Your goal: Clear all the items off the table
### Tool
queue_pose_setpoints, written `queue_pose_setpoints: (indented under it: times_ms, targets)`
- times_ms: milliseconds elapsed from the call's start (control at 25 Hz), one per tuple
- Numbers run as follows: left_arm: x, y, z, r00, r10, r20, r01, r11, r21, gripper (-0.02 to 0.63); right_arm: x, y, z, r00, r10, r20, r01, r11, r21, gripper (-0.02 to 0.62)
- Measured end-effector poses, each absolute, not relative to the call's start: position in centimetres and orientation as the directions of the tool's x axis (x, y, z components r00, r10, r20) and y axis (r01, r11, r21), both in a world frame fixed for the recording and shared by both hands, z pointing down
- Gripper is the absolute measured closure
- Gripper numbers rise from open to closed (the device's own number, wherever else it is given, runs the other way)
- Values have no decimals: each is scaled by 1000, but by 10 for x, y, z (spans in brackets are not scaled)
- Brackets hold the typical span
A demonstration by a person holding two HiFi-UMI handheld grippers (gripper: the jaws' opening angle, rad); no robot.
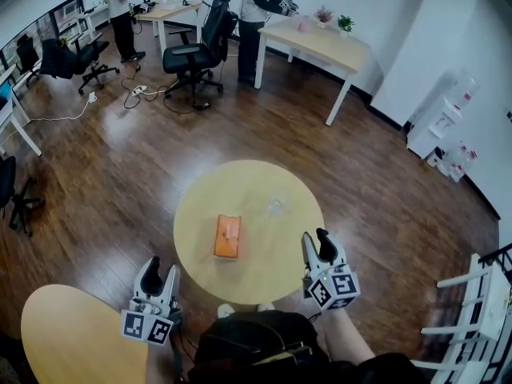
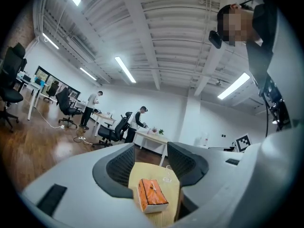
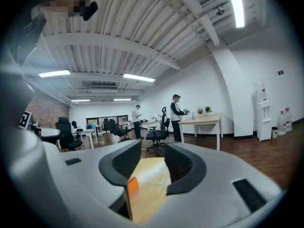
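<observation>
An orange box [image 1: 228,237] lies flat near the middle of the round wooden table [image 1: 192,214]. A clear glass [image 1: 276,206] stands a little beyond it to the right, not touching it. The left gripper [image 1: 162,266] hangs just off the table's near left edge, jaws partly apart and empty. The right gripper [image 1: 315,237] is over the near right rim, jaws likewise partly apart, gripping nothing.

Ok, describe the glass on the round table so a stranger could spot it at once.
Find the round light-wood table in the middle of the dark floor. Toward its far right side, apart from the orange box, stands the glass: clear, nearly invisible against the wood.
</observation>
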State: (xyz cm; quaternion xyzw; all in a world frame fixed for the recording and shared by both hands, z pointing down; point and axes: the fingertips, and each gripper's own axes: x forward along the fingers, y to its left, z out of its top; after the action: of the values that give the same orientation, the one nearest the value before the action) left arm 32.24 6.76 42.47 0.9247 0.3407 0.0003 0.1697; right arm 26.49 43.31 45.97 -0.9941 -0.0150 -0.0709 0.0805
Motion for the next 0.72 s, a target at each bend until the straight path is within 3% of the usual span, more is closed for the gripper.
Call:
queue_pose_setpoints:
  times_ms: [40, 120, 240, 720]
  targets:
    - [325, 72, 424, 765, 635, -110, 633, -707, 316, 385, 267, 434, 464, 987, 20, 162, 44, -988, -145, 402]
    - [326, 86, 422, 753, 650, -98, 642, -696, 320, 385, 271, 440, 476, 979, 23, 205, 48, -992, -120, 383]
    - [327, 116, 422, 730, 680, -73, 662, -677, 320, 385, 285, 450, 504, 963, -15, 269, 15, -994, -110, 288]
    - [324, 217, 455, 779, 619, 101, 564, -761, 319, 385, 367, 487, 612, 898, -215, 385, -163, -973, -163, 279]
